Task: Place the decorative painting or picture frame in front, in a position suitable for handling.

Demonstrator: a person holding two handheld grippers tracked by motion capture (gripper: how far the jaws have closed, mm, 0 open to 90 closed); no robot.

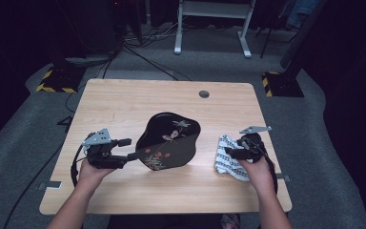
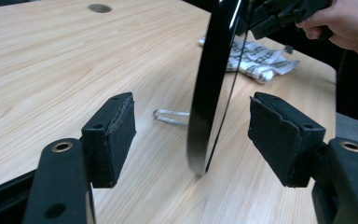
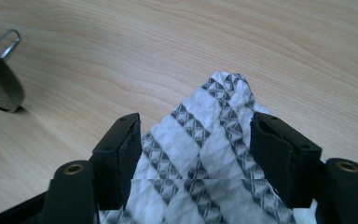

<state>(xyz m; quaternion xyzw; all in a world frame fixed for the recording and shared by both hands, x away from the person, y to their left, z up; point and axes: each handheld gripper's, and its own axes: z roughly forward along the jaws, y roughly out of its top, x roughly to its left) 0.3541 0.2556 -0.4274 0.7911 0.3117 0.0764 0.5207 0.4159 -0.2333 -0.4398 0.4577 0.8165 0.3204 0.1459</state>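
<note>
— Black lacquer, that tray (image 1: 169,140); it's standing on edge on a wire stand (image 2: 170,115) mid-worktop, nearer the front edge.

— And the left gripper (image 1: 124,149)?

— Its jaws are gaping on either side of the tray's rim (image 2: 209,93), pads touching nothing.

— The right gripper (image 1: 229,150)?

— It's hovering by the worktop's right edge, jaws spread wide over the patterned cloth (image 3: 205,140). The cloth is lying between them, and nothing is pinching it.
</note>
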